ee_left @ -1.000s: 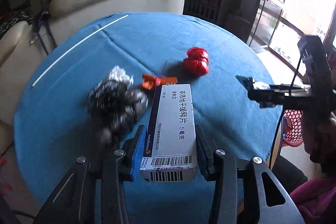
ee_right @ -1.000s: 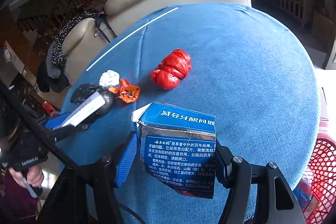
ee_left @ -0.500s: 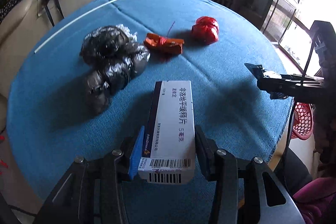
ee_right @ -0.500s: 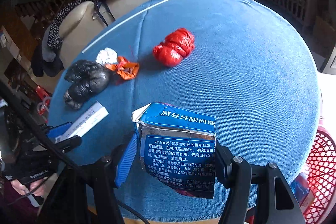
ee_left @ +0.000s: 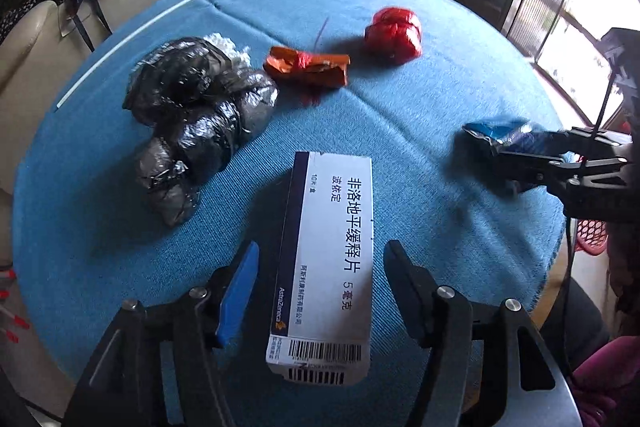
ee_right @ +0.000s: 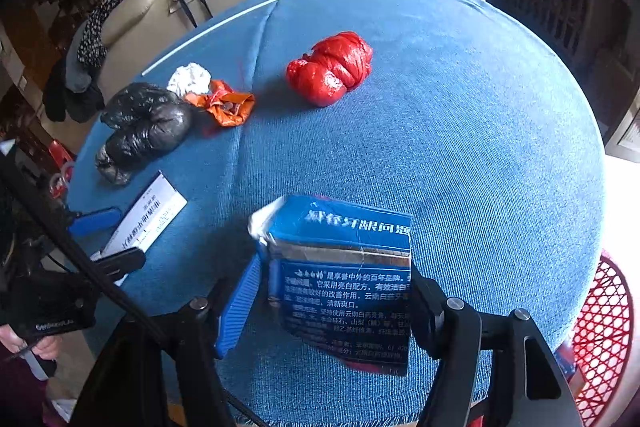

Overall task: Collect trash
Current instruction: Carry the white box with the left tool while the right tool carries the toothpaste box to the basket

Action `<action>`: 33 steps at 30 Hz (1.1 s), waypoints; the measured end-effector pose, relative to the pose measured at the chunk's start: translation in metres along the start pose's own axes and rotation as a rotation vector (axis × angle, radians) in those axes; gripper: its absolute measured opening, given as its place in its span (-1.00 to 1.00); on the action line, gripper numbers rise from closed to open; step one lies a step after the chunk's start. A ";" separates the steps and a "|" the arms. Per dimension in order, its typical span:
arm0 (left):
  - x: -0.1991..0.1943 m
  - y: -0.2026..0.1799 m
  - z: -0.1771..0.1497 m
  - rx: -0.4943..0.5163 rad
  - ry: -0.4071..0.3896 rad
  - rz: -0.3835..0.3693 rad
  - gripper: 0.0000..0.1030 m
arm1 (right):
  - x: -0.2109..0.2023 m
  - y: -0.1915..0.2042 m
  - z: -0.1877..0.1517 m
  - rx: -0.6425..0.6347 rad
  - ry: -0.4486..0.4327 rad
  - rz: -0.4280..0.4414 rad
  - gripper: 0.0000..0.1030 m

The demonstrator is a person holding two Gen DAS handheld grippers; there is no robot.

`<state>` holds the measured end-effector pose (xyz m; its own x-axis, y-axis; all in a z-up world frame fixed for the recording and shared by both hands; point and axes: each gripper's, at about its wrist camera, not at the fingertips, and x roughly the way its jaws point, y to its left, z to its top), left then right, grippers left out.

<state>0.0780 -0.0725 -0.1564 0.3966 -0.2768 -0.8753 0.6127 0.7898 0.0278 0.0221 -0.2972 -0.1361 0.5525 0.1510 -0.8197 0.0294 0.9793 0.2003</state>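
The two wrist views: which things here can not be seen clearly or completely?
- Red basket: right wrist view, cut by the picture edge and table rim; contents unclear.
- Blue carton: left wrist view, blurred, partly behind the right gripper.
- White ball: small, half hidden by the black bags.

Daylight is pouring in from the window (ee_left: 568, 27) at the right of the left wrist view, blowing it out to white, while the room's far corners are sinking into dark. Soft shadows are lying beside the bags on the cloth (ee_left: 400, 131). Fisheye bending is curving every edge, and the blue box (ee_right: 344, 267) is blurring slightly.
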 end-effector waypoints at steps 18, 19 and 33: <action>0.019 0.005 0.031 0.022 0.119 -0.015 -0.08 | -0.003 0.004 -0.008 -0.068 -0.029 -0.034 0.18; 0.018 0.006 0.032 0.015 0.115 -0.022 -0.09 | -0.004 0.002 -0.009 -0.062 -0.029 -0.029 0.18; -0.055 -0.016 0.045 0.010 -0.080 0.054 -0.09 | -0.032 -0.012 -0.006 0.019 -0.109 0.046 0.18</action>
<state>0.0772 -0.0951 -0.0869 0.4827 -0.2773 -0.8307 0.5957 0.7993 0.0792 -0.0015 -0.3125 -0.1152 0.6410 0.1787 -0.7465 0.0173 0.9689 0.2469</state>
